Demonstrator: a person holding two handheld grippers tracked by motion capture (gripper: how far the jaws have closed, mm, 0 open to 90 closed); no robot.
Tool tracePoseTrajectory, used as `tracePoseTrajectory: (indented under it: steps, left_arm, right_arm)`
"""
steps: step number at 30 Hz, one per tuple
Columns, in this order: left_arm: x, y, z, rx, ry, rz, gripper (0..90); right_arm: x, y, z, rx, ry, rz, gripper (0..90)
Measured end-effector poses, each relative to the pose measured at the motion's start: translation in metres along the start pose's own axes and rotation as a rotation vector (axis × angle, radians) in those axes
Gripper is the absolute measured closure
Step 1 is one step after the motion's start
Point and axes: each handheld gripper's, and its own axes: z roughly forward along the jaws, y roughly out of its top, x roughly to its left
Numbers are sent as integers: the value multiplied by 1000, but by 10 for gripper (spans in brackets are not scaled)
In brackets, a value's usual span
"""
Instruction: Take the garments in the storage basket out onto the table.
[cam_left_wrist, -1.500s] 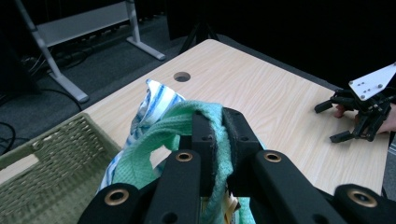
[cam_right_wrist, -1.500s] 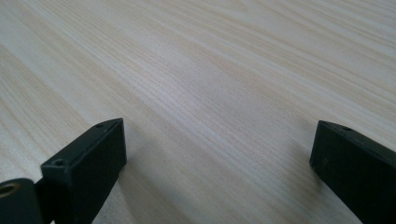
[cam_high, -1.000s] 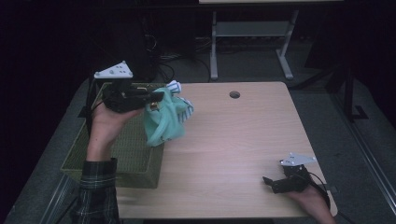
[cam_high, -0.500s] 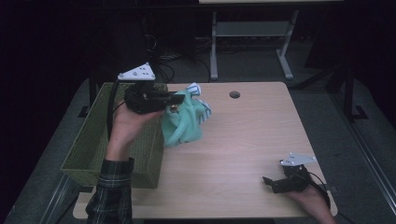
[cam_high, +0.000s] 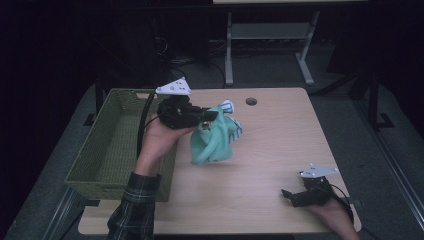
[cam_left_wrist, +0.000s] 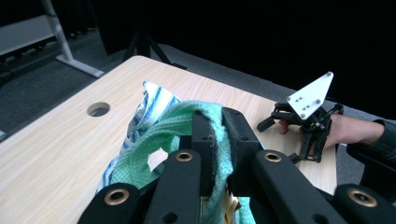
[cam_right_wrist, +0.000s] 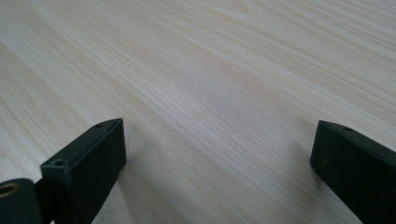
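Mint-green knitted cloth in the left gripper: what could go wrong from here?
1. The left gripper pinches only a fold of the mint-green knitted cloth; most of it hangs below the jaws, so it could slip out.
2. A blue-and-white striped cloth is bunched in with it; whether the jaws hold it is unclear, so it may drop separately.
3. The hanging end may drag on the light wooden table.

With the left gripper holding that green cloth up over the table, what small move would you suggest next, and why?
Probably lower the cloth onto the bare table just ahead of it. The left gripper is shut on the cloth's top, so it hangs bunched, already out past the basket. The right gripper rests open on the table near the front right corner, free to take a loose edge once the cloth is down.
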Motion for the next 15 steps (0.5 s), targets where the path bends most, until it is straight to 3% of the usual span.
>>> tracePoseTrajectory:
  steps: [15]
  left_arm:
    - [-6, -21, 48, 25, -37, -31, 833]
  right_arm:
    - [0, 0, 0, 0, 1, 2, 31]
